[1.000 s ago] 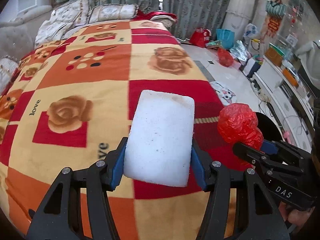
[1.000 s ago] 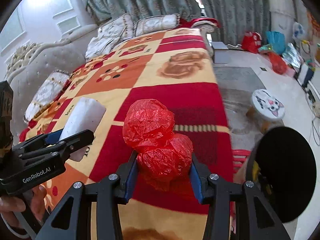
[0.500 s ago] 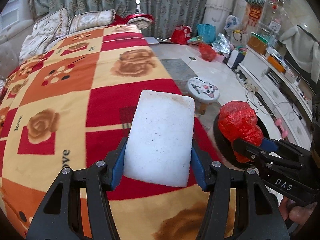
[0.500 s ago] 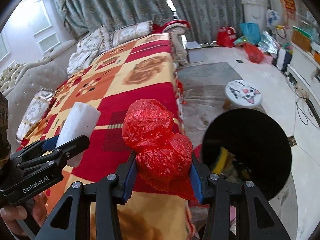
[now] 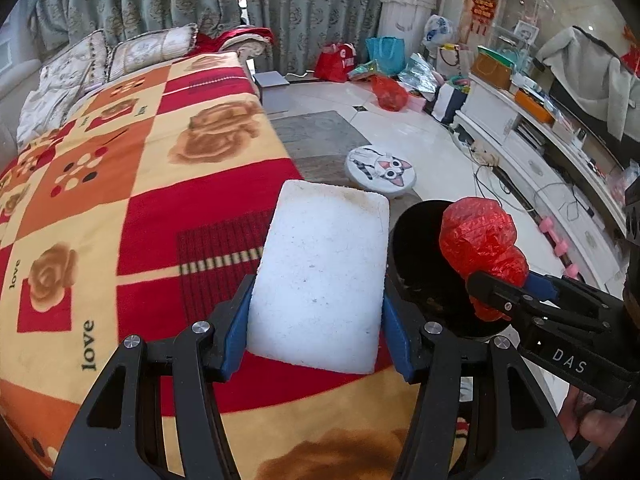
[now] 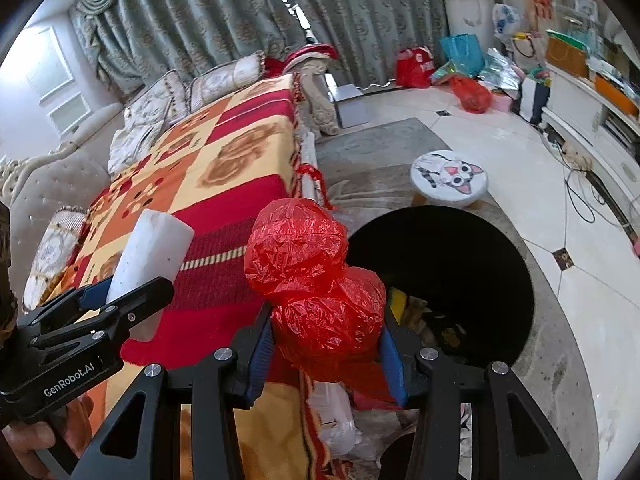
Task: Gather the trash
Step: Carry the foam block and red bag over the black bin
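Parts of the scene were hidden, cropped or left unreadable.

The near rim of the black bin [image 6: 452, 248] was covered by the red plastic bag [image 6: 316, 280] and the right gripper [image 6: 326, 354]; its contents were lost in shadow. Both gripper bodies were cropped by the lower edges, and only fingertips of the holding hands were seen. The white foam block [image 5: 320, 280] concealed blanket behind it. Shelf items at far right were too small to be identified.

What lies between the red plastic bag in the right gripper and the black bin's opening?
Nothing: in the right wrist view the red plastic bag hangs at the edge of the black bin, with only air between.
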The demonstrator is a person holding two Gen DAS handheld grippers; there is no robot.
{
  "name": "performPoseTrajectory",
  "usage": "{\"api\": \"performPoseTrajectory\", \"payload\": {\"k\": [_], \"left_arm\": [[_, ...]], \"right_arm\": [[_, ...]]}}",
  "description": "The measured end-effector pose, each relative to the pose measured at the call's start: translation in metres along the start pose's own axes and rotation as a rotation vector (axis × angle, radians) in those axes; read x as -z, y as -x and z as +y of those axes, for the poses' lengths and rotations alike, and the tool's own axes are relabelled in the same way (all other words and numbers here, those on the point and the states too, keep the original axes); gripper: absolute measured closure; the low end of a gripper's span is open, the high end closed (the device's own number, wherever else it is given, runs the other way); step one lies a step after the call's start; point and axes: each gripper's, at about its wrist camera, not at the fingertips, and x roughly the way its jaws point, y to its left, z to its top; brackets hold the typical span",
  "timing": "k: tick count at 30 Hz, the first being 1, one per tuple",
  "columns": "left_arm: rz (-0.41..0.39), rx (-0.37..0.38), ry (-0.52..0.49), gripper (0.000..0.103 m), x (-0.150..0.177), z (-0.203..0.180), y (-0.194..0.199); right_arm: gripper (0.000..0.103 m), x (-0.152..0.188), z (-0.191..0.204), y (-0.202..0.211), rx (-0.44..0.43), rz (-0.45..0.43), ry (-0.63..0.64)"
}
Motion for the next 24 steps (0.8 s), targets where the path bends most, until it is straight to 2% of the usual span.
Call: {"api": "performPoseTrajectory", "payload": {"k": [24], "left_arm": [[0.038,0.090,-0.049,0.045,-0.012,-0.044,-0.029]], "right_arm": [[0.057,-0.002,-0.053,0.007,0.059,-0.004,-0.094]]}}
